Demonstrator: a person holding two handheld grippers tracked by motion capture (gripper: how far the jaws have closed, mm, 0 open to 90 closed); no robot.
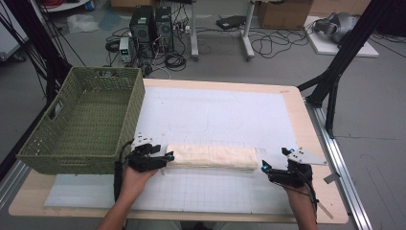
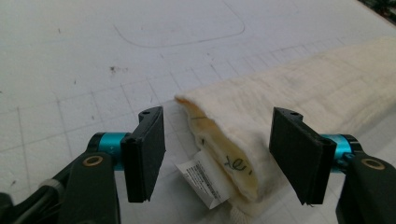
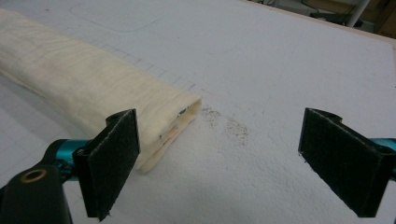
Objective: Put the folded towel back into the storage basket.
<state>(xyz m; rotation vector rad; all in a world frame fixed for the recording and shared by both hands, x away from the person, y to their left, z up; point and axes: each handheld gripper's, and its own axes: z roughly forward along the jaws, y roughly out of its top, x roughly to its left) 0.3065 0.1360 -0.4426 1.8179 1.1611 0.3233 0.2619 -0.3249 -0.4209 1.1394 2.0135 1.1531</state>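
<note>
A folded cream towel (image 1: 213, 157) lies along the near half of the worktop (image 1: 297, 103), on a white gridded mat (image 1: 215, 120), as a person brings a gripper to each of its ends. The left gripper (image 1: 165, 156) sits at the towel's 9 o'clock end; in the left gripper view its jaws stand apart on either side of the layered edge and a white care label (image 2: 203, 175), with the pads not yet pressing on the cloth. The right gripper (image 1: 265, 166) waits at the 3 o'clock end, jaws wide apart; in the right gripper view only its left pad lies beside the towel's end (image 3: 180, 116), and most of the gap spans bare mat. A green woven basket (image 1: 84, 122) stands at 10 o'clock of the towel, just beyond the left gripper.

The likely trouble is an uneven pickup. If the left jaws close on the label or only the top layers, the fold could peel open when lifted. The right gripper, set off to one side of its end, may close on nothing, leaving the towel to hang from one end and drag across the mat.
</note>
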